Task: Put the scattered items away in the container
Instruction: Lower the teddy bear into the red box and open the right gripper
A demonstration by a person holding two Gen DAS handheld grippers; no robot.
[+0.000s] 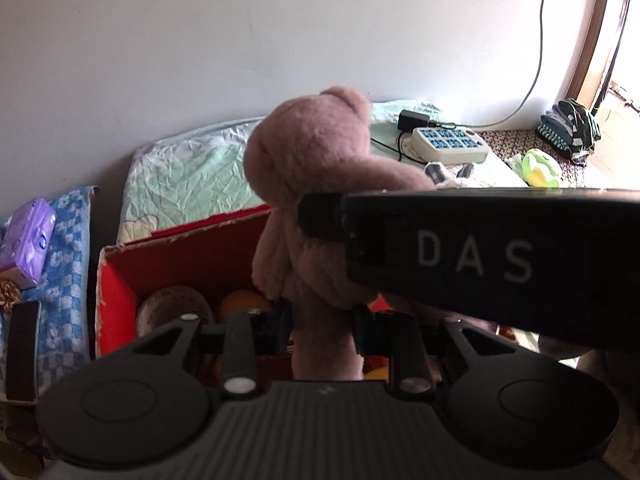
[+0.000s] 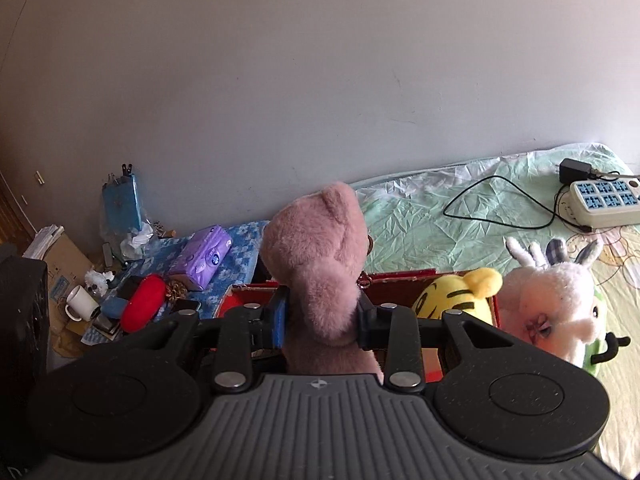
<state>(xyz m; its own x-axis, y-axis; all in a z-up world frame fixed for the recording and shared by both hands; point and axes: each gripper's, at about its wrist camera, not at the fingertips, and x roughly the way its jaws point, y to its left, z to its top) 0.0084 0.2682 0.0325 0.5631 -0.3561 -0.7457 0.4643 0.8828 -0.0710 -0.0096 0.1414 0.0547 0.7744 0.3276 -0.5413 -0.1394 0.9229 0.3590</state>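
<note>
A pink plush bear [image 1: 316, 160] is held above an open red cardboard box [image 1: 120, 300]. My left gripper [image 1: 320, 328] is shut on the bear's lower body. My right gripper [image 2: 322, 316] is shut on the same bear [image 2: 320, 248], and its body crosses the left wrist view as a black bar marked DAS [image 1: 480, 260]. The box [image 2: 400, 280] holds a tape roll [image 1: 172, 308], an orange ball [image 1: 244, 304] and a yellow striped plush [image 2: 456, 296]. A white plush rabbit [image 2: 556, 300] lies on the bed just right of the box.
A pale green bed sheet [image 2: 440, 216] carries a white power strip [image 2: 604, 200] with a black adapter and cable. A purple tissue pack [image 2: 204, 256] lies on a blue checked cloth at left. A red cushion [image 2: 142, 308], a white mug [image 2: 82, 304] and clutter sit beyond. Folded clothes [image 1: 568, 128] lie far right.
</note>
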